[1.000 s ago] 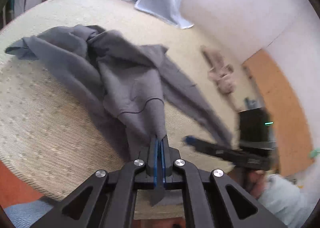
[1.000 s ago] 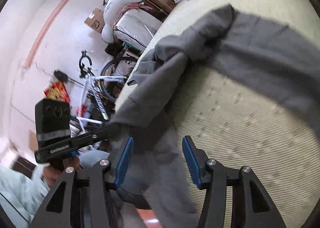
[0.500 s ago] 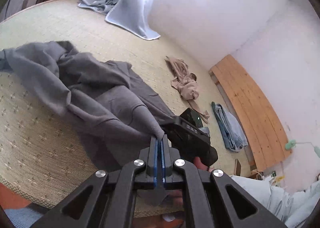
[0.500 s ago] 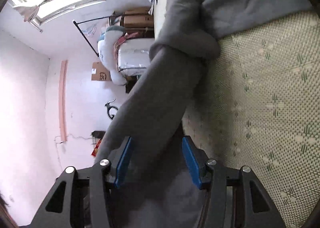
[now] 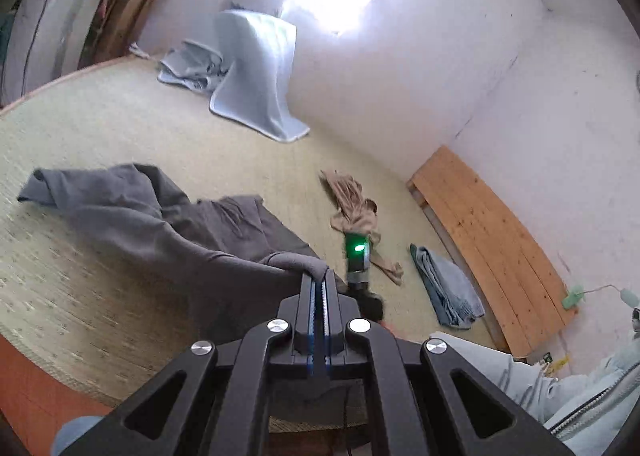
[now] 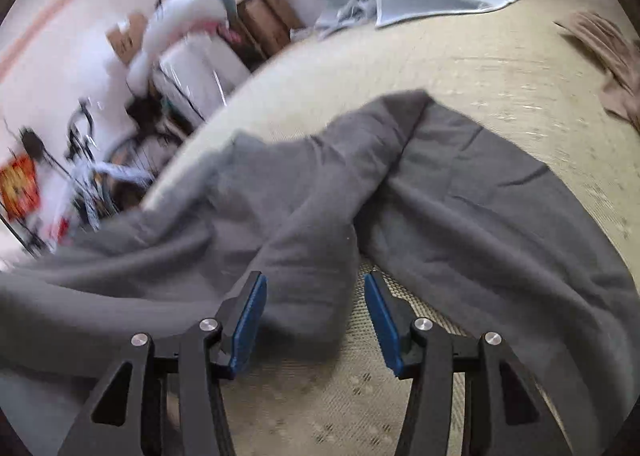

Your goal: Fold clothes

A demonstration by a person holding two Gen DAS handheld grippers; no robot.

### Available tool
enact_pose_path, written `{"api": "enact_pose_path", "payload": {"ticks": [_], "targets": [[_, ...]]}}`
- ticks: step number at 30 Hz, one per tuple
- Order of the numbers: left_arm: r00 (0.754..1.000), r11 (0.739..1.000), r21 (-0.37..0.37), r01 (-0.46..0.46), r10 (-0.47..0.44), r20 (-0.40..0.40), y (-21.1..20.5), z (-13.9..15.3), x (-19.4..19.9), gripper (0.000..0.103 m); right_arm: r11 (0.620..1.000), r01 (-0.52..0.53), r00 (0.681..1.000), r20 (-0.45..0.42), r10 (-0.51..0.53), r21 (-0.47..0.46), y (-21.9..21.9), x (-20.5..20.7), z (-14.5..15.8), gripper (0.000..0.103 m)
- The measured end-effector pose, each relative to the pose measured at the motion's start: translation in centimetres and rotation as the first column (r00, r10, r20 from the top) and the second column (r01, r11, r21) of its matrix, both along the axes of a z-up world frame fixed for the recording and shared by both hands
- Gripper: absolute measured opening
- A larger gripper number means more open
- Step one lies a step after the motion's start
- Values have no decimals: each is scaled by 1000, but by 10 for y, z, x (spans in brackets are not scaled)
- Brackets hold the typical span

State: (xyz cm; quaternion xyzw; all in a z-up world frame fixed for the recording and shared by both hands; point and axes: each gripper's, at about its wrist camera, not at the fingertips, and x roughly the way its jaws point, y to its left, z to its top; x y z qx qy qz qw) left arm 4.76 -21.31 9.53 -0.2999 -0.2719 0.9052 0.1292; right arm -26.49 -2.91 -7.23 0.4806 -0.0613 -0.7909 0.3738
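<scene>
While grey sweatshirt [image 5: 168, 224] lies crumpled and unfolded across woven mat [image 5: 100, 128], left gripper [image 5: 319, 280] sits clenched on near fold of cloth. Right gripper [image 6: 316, 306] spread wide, sleeve-like band between blue pads [image 6: 250, 308], not pinched. Fabric judged soft, thick, limp, moderately heavy; sags, drags on mat, not fragile. Best hold judged at hem or cuff edge, pinching full thickness. Tan garment [image 5: 354, 204] lies well apart, far right.
</scene>
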Motion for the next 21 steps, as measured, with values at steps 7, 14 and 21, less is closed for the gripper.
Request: {"api": "enact_pose_path", "payload": {"ticks": [7, 14, 21], "targets": [[997, 997, -4, -79, 79, -16, -30, 10, 12, 1, 1000, 7, 999, 51, -5, -30, -8, -12, -6, 4], [996, 997, -8, -80, 80, -40, -29, 19, 19, 1, 962, 156, 986, -14, -164, -223, 74, -1, 60, 4], [994, 998, -44, -42, 37, -104, -18, 48, 11, 1, 898, 249, 929, -174, -327, -363, 185, 46, 170, 3]]}}
